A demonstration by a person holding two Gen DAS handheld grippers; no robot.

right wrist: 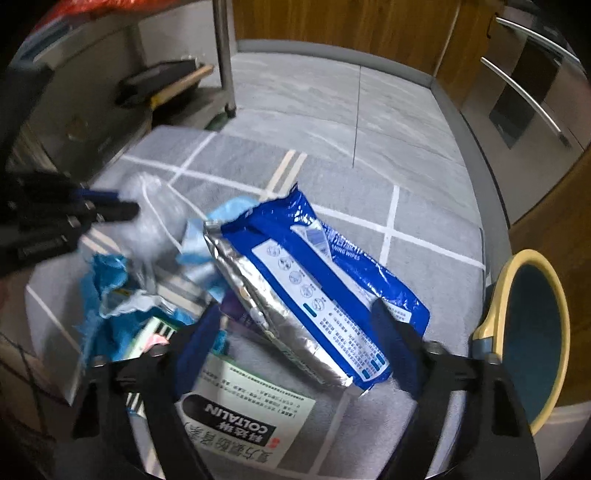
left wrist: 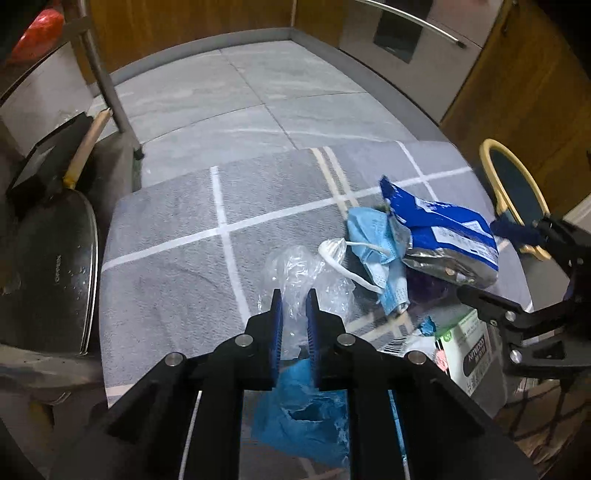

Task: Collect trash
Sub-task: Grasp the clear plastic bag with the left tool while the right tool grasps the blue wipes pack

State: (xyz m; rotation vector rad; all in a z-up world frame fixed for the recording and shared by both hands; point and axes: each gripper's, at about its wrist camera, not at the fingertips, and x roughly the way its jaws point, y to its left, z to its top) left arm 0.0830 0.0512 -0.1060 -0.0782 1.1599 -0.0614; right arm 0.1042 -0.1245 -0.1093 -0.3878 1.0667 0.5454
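A pile of trash lies on a grey mat (left wrist: 177, 236). My left gripper (left wrist: 294, 299) is shut on a crumpled clear plastic bag (left wrist: 295, 269); the bag also shows in the right wrist view (right wrist: 147, 218). A blue face mask (left wrist: 373, 240) and a blue-and-silver wipes packet (left wrist: 450, 236) lie to its right. My right gripper (right wrist: 295, 317) is open, its fingers on either side of the wipes packet (right wrist: 314, 291) and not closed on it. A white medicine box (right wrist: 243, 417) lies below it. A torn blue wrapper (right wrist: 107, 291) lies at the left.
A yellow-rimmed round mirror (right wrist: 532, 332) stands at the mat's right edge. A dark pan (left wrist: 55, 273) and a metal rack leg (left wrist: 107, 81) are at the left. Grey tiled floor (left wrist: 258, 81) stretches ahead to wooden cabinets (right wrist: 332, 22) and an oven (right wrist: 528, 85).
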